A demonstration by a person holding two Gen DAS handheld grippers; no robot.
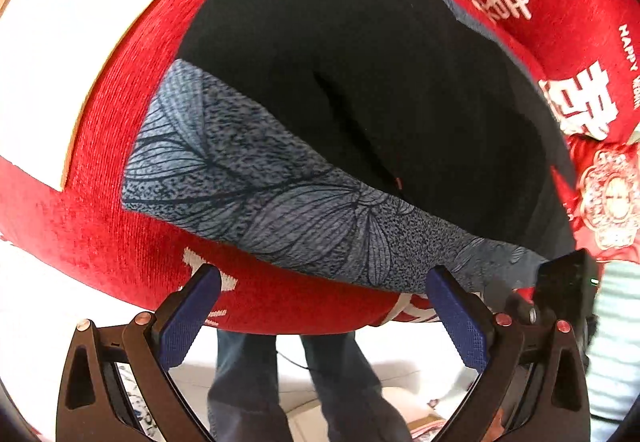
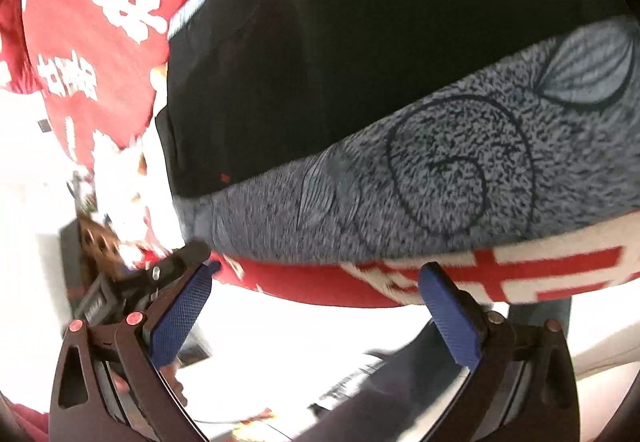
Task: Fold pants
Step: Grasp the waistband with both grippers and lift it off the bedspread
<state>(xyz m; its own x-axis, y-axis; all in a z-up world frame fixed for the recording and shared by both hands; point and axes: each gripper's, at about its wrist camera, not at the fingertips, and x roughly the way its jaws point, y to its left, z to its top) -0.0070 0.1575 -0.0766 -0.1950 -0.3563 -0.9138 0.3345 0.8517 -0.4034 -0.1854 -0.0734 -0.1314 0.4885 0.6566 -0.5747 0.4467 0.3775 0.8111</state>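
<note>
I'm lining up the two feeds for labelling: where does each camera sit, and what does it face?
Left wrist: sits on the left claw, open, facing the black pants with grey floral band on the red blanket; the person's legs show below.
Right wrist: sits on the right claw, open, facing the same pants; the left claw's tip shows.
Shared: pants, blanket.

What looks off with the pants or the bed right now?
Nothing stands out. The black pants lie fairly flat on the red blanket, grey patterned waistband nearest; both the left gripper and right gripper are open, holding nothing.
</note>
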